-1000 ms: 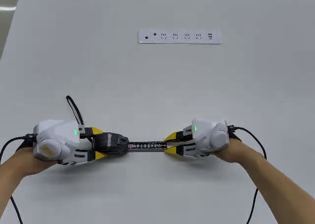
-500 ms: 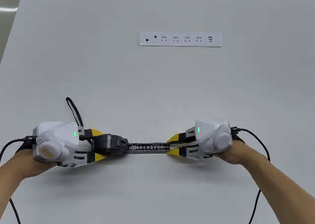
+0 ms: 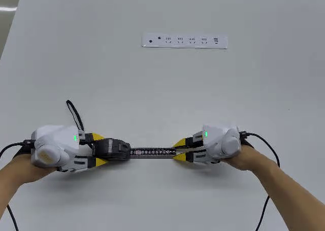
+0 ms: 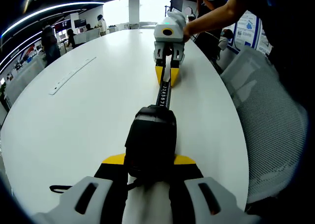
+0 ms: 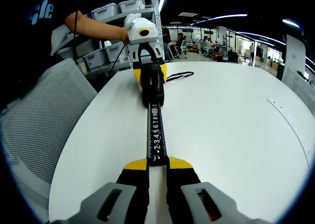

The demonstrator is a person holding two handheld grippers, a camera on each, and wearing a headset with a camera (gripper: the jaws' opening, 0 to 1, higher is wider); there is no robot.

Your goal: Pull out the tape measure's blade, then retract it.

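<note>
Fingers (image 3: 97, 137) of left gripper (image 3: 100, 149) clamp tape measure (image 3: 115, 148) | right gripper (image 3: 179, 150) pinches blade (image 3: 152, 152) end

White numerals 2 through 9 run along black blade (image 5: 155, 133) of tape measure (image 5: 153, 86), right gripper view, fine tick marks beside them. Left gripper view: same scale, digits 2 to 7 legible. Head view: blade figures too small to read. Partial blue lettering "cle" on person's dark shirt (image 5: 29, 22), right gripper view. Power strip (image 3: 185, 39): markings illegible.
</note>
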